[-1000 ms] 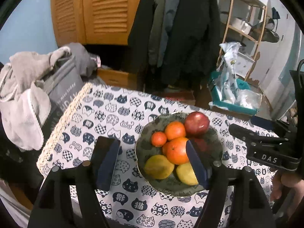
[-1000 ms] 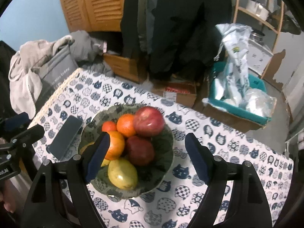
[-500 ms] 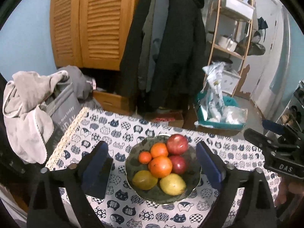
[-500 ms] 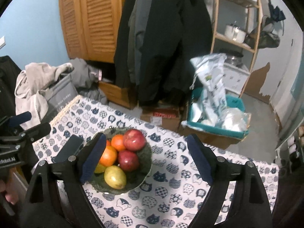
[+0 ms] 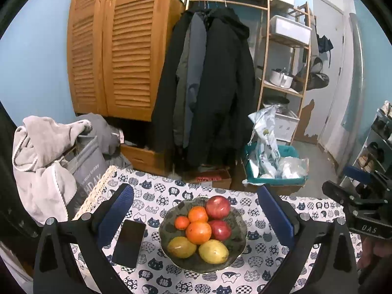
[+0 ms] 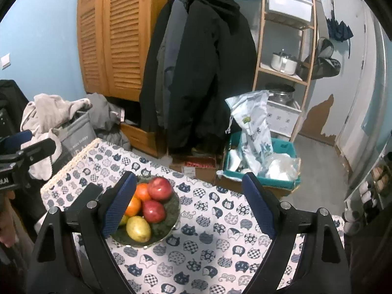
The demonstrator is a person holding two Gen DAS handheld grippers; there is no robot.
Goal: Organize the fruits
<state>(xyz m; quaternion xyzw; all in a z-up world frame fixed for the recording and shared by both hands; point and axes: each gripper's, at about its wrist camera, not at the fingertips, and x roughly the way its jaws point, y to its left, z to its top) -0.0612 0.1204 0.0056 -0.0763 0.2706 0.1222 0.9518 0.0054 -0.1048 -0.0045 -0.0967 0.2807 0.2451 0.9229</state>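
Both grippers pull up and back from fruit bowl (image 5: 241, 227); left gripper (image 5: 194, 210) opening wide, right gripper (image 6: 188, 203) open w/ nothing between pads.

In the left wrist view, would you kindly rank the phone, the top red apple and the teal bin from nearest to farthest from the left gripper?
1. The phone, flat on the tablecloth beside the left gripper's left finger.
2. The top red apple, at the bowl's far side.
3. The teal bin, on the floor beyond the table.
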